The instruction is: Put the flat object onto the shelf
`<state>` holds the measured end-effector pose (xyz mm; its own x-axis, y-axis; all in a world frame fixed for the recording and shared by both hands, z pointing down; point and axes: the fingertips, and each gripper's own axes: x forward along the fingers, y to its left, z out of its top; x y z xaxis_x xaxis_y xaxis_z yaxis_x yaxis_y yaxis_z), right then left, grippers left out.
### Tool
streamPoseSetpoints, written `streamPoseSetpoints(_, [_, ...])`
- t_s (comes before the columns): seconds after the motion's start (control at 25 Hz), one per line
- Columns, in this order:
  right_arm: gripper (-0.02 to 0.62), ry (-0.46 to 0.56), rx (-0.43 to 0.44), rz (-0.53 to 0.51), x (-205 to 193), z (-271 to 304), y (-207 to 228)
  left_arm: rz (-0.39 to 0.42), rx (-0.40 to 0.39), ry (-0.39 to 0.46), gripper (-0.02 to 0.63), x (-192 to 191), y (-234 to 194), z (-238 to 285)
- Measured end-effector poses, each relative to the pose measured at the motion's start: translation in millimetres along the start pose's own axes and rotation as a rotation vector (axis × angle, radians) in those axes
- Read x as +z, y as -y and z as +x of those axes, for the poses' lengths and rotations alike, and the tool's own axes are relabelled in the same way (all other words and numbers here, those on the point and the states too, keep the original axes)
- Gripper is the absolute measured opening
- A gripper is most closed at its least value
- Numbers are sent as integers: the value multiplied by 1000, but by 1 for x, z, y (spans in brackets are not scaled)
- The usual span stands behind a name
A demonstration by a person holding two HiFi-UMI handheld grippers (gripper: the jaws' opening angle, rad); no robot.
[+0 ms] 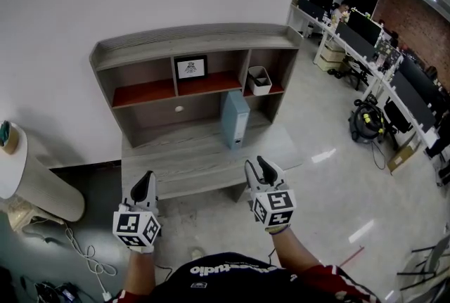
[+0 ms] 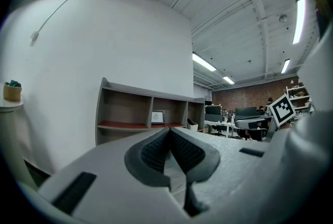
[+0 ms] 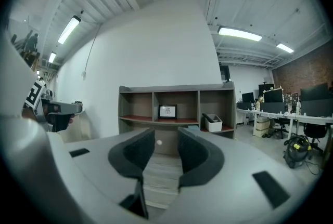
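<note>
A flat light-blue object [image 1: 234, 119] stands upright on the lower desk surface of the grey shelf unit [image 1: 190, 38]. A framed picture [image 1: 190, 67] fills the unit's middle compartment and a white bin [image 1: 259, 80] the right one. Both grippers hover in front of the unit, well short of the flat object. My left gripper [image 1: 145, 183] points level at the shelf with its pads meeting at the tips [image 2: 169, 131] and nothing between them. To its right, my right gripper [image 1: 259, 166] has a clear gap between its pads [image 3: 166, 137], with nothing in it.
A white round column-like stand [image 1: 28, 175] is at the left with cables [image 1: 88, 256] on the floor by it. Office desks with monitors [image 1: 380, 48] and a vacuum cleaner [image 1: 369, 122] line the right side. Glossy floor lies between them and the shelf unit.
</note>
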<state>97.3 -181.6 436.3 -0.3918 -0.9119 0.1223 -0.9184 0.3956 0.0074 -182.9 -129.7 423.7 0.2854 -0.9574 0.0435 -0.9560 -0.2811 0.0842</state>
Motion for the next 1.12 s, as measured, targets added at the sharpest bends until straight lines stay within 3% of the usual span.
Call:
streamPoseSetpoints(0.76, [9,54,-26,-35,14,-11,6,2,4,9,6,-1,11,-2])
streamPoseSetpoints(1.12, [3,55,-15,-39,14,-13,3,2,10,6,6,-4,13,-7])
